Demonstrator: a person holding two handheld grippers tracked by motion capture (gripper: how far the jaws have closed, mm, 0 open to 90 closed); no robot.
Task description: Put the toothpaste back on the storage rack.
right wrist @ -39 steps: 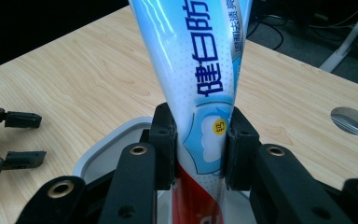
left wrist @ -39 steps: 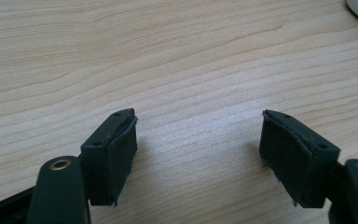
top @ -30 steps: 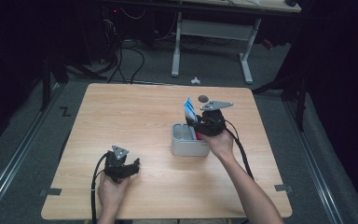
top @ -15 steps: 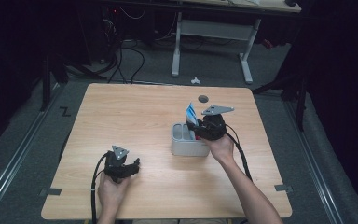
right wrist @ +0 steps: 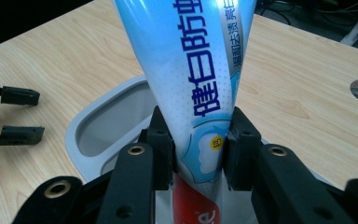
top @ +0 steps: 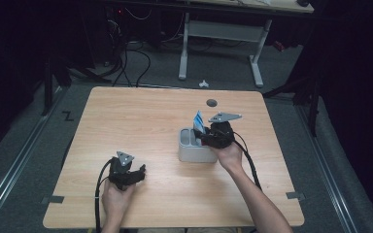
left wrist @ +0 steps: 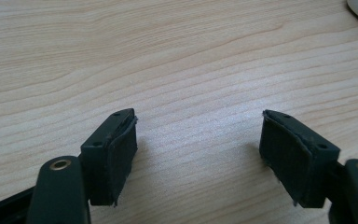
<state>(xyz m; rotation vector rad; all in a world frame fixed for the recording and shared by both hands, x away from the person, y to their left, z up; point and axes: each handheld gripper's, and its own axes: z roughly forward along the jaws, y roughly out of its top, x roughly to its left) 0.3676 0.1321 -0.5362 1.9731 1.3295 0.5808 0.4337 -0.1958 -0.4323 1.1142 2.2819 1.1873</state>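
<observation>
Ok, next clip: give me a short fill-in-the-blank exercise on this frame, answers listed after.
1. The right gripper is shut on a blue and white ____.
2. The tube's lower end points into the grey ____, which stands on the wooden table.
3. The left gripper rests low over bare wood with its jaws ____.

Missing words: toothpaste tube; holder; open

Desk (top: 141, 121): pale wood-grain top, matt, smooth, fine streaked figure. Toothpaste tube (right wrist: 191, 70): soft plastic, glossy, printed in blue, white and red. Holder (right wrist: 98, 126): grey-white plastic, smooth, satin sheen, rounded rim. Right tongs (right wrist: 198, 149): black matt plastic with brass-coloured metal inserts. Left tongs (left wrist: 198, 154): same black matt plastic, pads (left wrist: 121, 158) of dull, slightly rough rubbery sheet, frayed at the edges.
</observation>
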